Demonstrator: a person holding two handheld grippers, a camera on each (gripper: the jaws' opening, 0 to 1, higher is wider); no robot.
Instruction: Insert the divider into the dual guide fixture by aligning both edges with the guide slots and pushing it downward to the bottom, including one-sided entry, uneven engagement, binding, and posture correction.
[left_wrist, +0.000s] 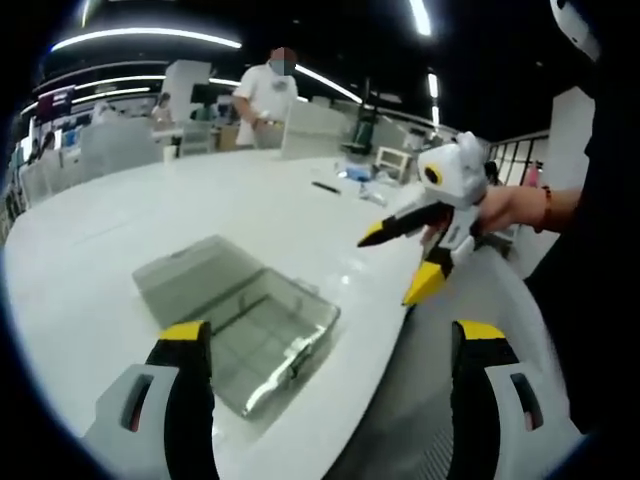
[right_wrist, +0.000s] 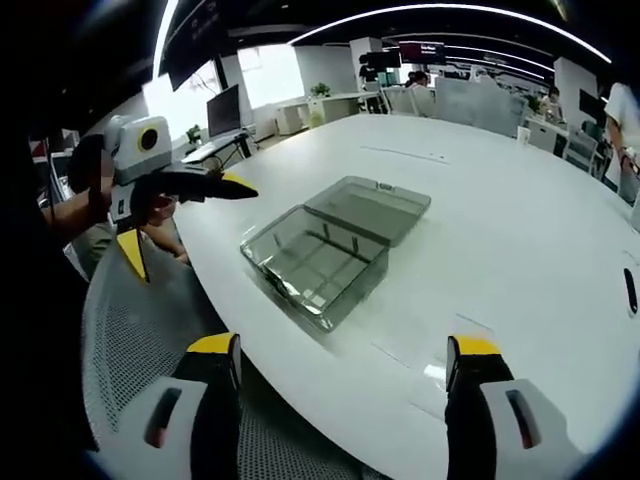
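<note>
A clear plastic box (left_wrist: 262, 340) lies near the table edge, its hinged lid (left_wrist: 195, 268) folded flat open beside it. Thin ribs line the inside of the box (right_wrist: 318, 262), with the lid (right_wrist: 372, 205) behind it. My left gripper (left_wrist: 332, 345) is open with nothing between its jaws, just short of the box. My right gripper (right_wrist: 345, 350) is open too, over the table edge in front of the box. The right gripper (left_wrist: 400, 260), held by a hand, comes in from the right with jaws spread. The left gripper (right_wrist: 188, 228) hangs open off the table's left.
The white round table (right_wrist: 500, 190) stretches far behind the box. A grey mesh chair (right_wrist: 130, 330) stands at the near edge. A black pen-like thing (left_wrist: 325, 187) lies farther back. A person (left_wrist: 265, 95) stands beyond the table among desks and monitors.
</note>
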